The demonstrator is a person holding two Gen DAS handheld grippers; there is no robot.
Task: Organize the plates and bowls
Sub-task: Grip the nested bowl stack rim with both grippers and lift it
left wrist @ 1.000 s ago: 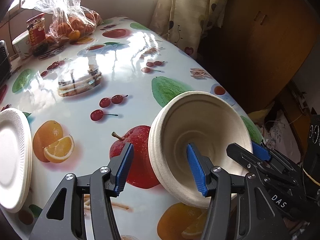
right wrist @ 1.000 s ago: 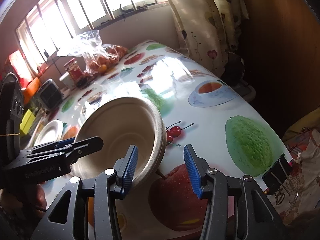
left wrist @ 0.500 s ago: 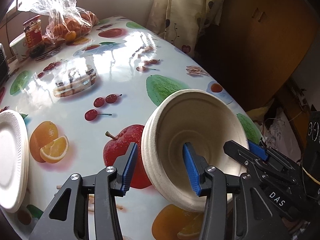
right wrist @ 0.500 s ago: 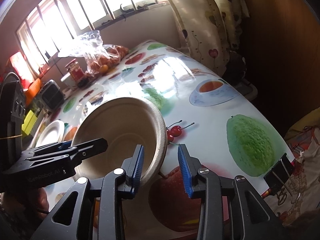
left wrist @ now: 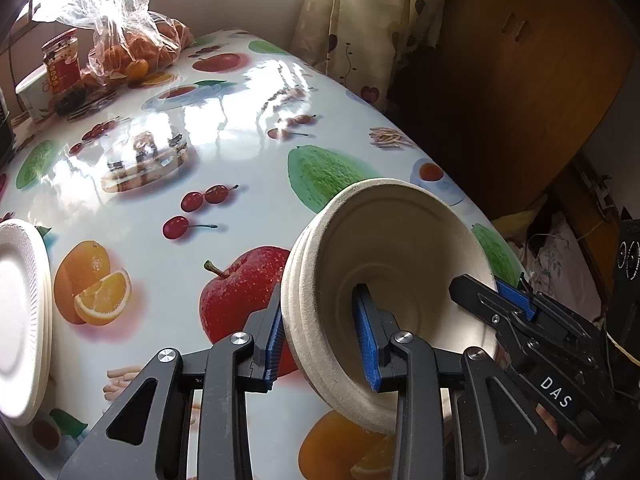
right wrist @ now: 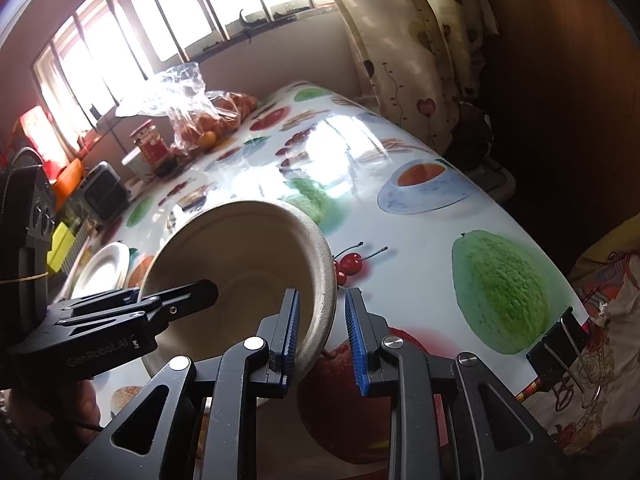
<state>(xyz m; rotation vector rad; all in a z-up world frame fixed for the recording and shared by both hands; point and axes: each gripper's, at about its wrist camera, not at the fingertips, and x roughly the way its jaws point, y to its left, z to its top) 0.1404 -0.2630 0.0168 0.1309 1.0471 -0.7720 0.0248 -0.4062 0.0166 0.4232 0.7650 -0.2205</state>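
Observation:
A stack of beige paper bowls is tilted above the fruit-print table, near its right front edge. My left gripper is shut on the stack's left rim, one pad outside and one inside. My right gripper straddles the opposite rim of the stack; its inner pad touches the wall, its outer pad stands a little off. The right gripper also shows in the left wrist view. A stack of white paper plates lies at the table's left edge, also in the right wrist view.
A plastic bag of oranges, a red-labelled jar and a white cup stand at the far end under the window. A curtain and wooden cabinet lie beyond the right edge. A binder clip holds the tablecloth.
Both grippers have narrowed around the bowl stack's rims. The left one has closed onto the left rim. The stack has shifted slightly toward me.

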